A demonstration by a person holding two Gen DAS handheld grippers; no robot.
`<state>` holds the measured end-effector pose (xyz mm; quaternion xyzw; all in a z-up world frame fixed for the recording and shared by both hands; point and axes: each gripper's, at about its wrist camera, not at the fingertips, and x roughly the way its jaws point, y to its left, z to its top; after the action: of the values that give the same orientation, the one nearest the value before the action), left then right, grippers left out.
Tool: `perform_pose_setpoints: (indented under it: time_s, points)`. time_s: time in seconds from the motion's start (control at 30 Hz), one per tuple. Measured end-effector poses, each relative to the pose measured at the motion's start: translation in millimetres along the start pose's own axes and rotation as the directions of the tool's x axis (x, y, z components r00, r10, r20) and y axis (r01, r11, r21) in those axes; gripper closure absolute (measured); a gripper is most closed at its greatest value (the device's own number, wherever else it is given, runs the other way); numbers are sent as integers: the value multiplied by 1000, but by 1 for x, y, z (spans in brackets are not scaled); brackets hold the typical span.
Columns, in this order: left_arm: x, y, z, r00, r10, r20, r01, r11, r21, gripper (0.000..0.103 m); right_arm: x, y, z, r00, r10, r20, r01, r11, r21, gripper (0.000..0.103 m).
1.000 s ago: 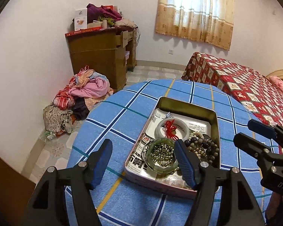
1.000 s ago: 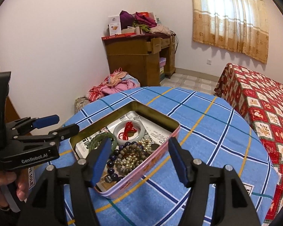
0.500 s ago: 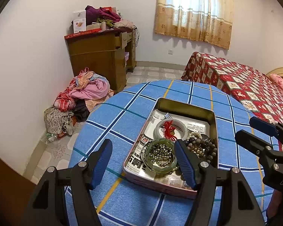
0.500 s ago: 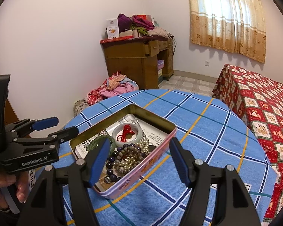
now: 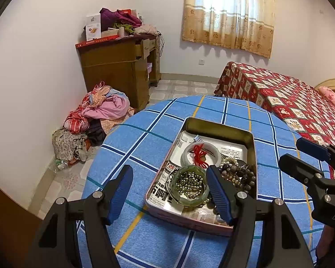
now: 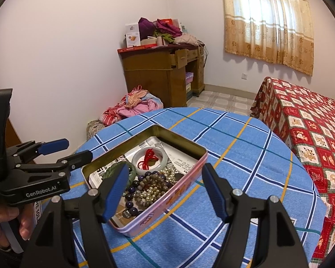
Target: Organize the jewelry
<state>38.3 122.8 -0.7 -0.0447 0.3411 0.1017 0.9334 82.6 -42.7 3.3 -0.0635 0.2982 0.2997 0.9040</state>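
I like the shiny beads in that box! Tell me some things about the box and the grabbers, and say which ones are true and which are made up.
1. The tin box sits on a blue checked tablecloth. True.
2. The tin box has its lid on. False: it is open, and the jewelry inside shows.
3. The white bangle has red string tied on it. True.
4. The left gripper holds the green bangle. False: its jaws are open and hold nothing; the bangle lies in the box.
5. The right gripper is empty. True: its jaws are opening with nothing gripped between them.
6. The bead bracelets lie on the floor. False: they are piled in the box.
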Motion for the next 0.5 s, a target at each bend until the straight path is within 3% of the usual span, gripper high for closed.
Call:
perform_pose_setpoints:
  time_s: [0.5]
  points:
    - [-1,0,1,1000,6,-4,-6,1000,3,35,-1,-2,1,1000,0,0,0,1000,4,30]
